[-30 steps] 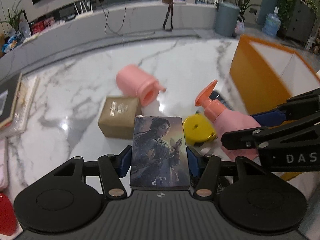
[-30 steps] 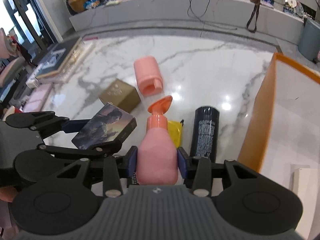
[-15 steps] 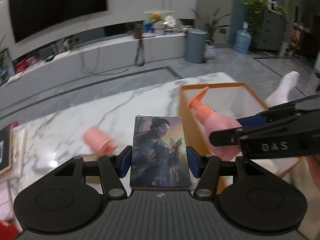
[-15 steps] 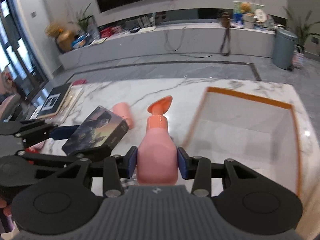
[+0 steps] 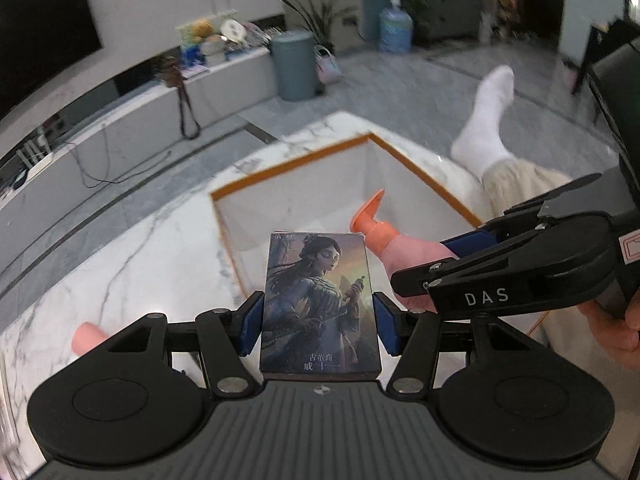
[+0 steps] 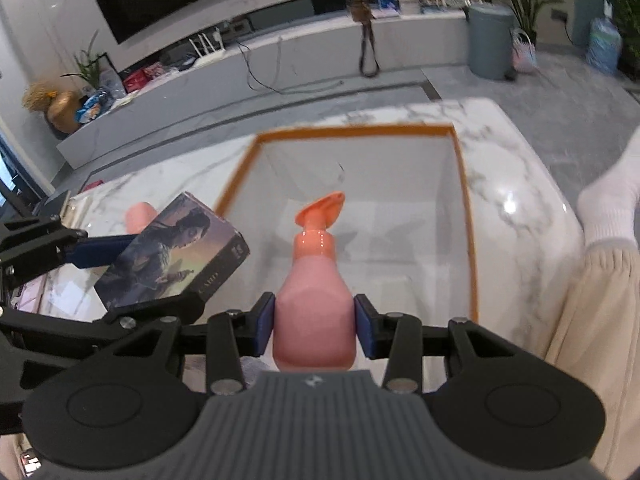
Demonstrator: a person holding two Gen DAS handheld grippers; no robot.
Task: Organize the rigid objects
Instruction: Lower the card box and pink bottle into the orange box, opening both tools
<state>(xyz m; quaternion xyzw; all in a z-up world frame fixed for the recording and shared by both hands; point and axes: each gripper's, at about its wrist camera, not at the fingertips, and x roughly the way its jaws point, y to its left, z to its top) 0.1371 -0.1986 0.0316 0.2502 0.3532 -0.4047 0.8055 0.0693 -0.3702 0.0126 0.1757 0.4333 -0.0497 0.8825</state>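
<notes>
Two items in carriage, listed left to right. Left tool (image 5: pixel 318 322): clamped on illustrated card box (image 5: pixel 318 300), now near the rim of the orange-edged bin (image 6: pixel 464 216). Right tool (image 6: pixel 314 326): clamped on pink pump bottle (image 6: pixel 314 300), over the bin's interior. Both have travelled from the tabletop (image 6: pixel 516 184) clutter; release likely follows.

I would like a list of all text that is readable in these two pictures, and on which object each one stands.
"DAS": white letters on the arm of the right tongs.
"CARD": on the side edge of the card box held in the left tongs.
Chinese characters at the bottom of the card box front: too small to read with certainty.
Pink pump bottle: no text visible.
</notes>
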